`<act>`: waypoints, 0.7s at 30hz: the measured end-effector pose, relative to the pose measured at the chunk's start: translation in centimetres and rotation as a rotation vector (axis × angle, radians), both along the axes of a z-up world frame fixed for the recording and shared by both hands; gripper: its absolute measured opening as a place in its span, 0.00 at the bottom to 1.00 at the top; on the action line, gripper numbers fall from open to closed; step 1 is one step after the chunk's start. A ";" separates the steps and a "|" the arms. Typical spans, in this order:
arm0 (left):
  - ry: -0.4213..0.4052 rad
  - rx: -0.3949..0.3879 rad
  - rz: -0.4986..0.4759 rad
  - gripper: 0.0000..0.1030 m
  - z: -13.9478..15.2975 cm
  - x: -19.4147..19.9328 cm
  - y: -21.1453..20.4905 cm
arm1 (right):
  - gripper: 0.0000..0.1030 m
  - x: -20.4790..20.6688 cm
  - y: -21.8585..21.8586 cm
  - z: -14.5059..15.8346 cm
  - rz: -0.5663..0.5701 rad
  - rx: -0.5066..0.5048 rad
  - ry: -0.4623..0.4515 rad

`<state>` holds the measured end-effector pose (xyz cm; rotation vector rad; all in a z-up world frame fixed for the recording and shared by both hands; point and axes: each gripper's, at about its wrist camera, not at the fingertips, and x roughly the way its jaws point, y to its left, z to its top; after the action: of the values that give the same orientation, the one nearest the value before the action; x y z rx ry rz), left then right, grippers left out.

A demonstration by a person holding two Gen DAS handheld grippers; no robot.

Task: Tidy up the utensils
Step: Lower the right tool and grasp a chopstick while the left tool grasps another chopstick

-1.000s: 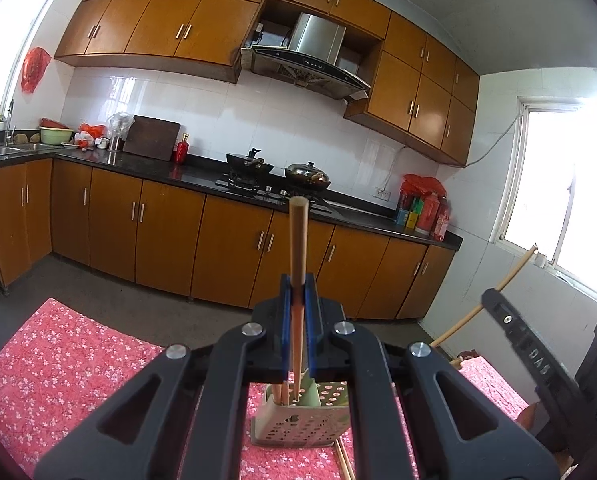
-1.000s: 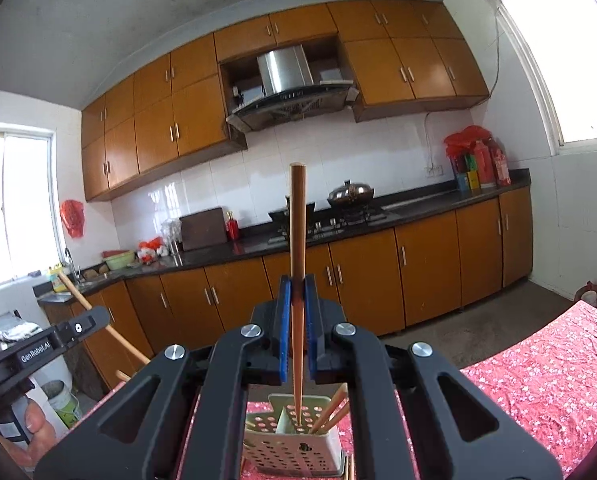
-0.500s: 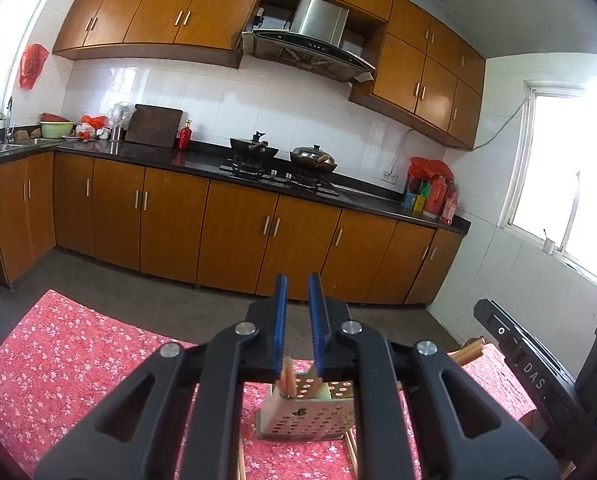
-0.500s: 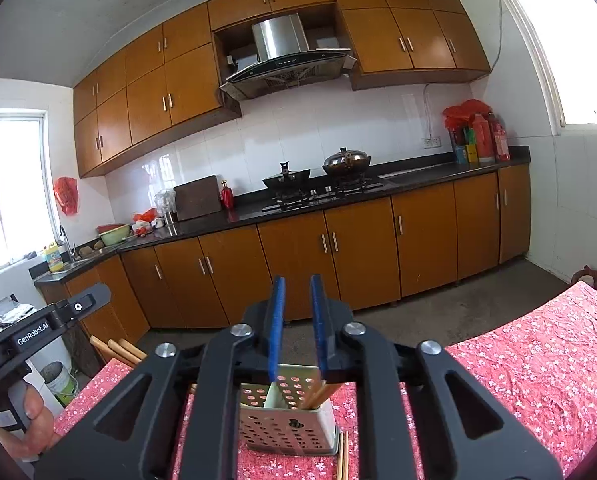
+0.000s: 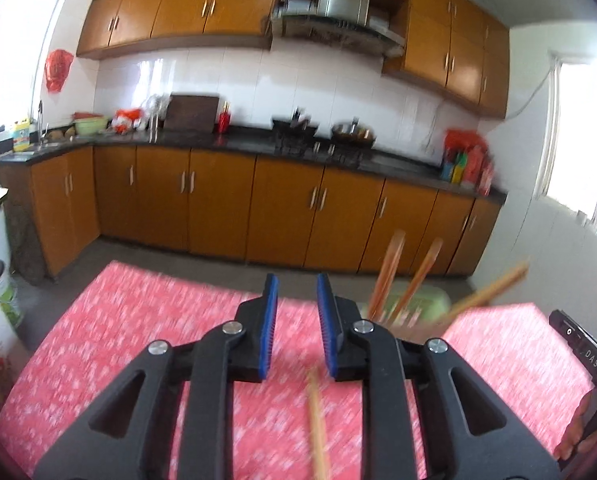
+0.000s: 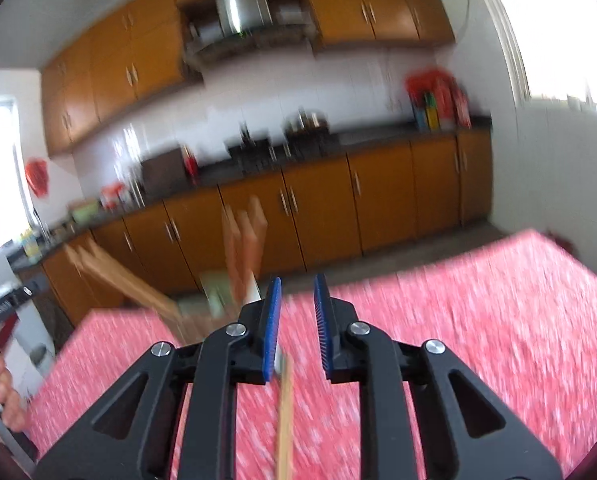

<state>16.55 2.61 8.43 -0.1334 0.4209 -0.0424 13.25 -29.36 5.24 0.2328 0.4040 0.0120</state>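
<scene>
Both views are motion-blurred. My left gripper is open and empty above the red floral tablecloth. A pale green utensil holder with several wooden chopsticks stands to its right. One loose chopstick lies on the cloth below the fingers. My right gripper is open and empty. The holder with its chopsticks stands to its left. A loose chopstick lies on the cloth under it.
The other gripper shows at the right edge of the left wrist view and at the left edge of the right wrist view. Brown kitchen cabinets and a dark counter stand behind the table.
Both grippers let go of their chopsticks into the holder, opened wider and pulled back and down. The left swung left of the holder, the right swung right of it.
</scene>
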 end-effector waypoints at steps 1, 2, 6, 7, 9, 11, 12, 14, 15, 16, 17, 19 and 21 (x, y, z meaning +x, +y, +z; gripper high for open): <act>0.018 0.012 0.001 0.21 -0.8 -0.1 0.1 | 0.18 0.1 -0.1 -1.5 0.010 0.003 0.052; 0.057 0.030 0.002 0.21 -2.5 -0.3 0.3 | 0.18 0.3 0.1 -3.7 0.025 0.006 0.123; 0.186 0.036 -0.024 0.21 -7.3 -0.6 0.3 | 0.17 1.2 1.3 -9.9 0.114 0.047 0.323; 0.216 0.036 -0.036 0.21 -8.6 -0.9 0.3 | 0.17 1.3 1.7 -11.1 0.136 0.059 0.357; 0.249 0.039 -0.054 0.21 -10.2 -1.3 0.0 | 0.17 1.4 2.5 -13.2 0.158 0.071 0.414; 0.281 0.038 -0.077 0.21 -11.7 -1.8 -0.4 | 0.17 1.6 3.2 -14.2 0.169 0.074 0.435; 0.294 0.035 -0.087 0.21 -12.2 -1.9 -0.5 | 0.17 1.7 3.5 -14.5 0.172 0.069 0.441; 0.317 0.023 -0.102 0.21 -13.1 -2.0 -0.8 | 0.17 2.0 4.0 -14.9 0.179 0.061 0.459; 0.327 0.020 -0.106 0.21 -13.5 -2.1 -0.9 | 0.17 2.5 4.2 -14.9 0.179 0.058 0.464; 0.339 0.014 -0.113 0.21 -13.9 -2.2 -1.0 | 0.17 2.5 4.3 -14.8 0.176 0.049 0.459; 0.348 0.011 -0.116 0.21 -14.0 -2.1 -1.1 | 0.17 2.5 4.3 -14.8 0.175 0.037 0.457; 0.367 0.000 -0.125 0.21 -14.5 -2.0 -1.3 | 0.17 2.6 4.5 -14.5 0.177 0.024 0.459; 0.379 -0.006 -0.132 0.21 -14.7 -1.9 -1.7 | 0.17 2.5 4.5 -14.6 0.181 0.019 0.458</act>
<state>14.65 0.89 -6.26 -0.1193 0.8076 -0.1498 15.78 -24.84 -9.41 0.2164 0.8807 0.1418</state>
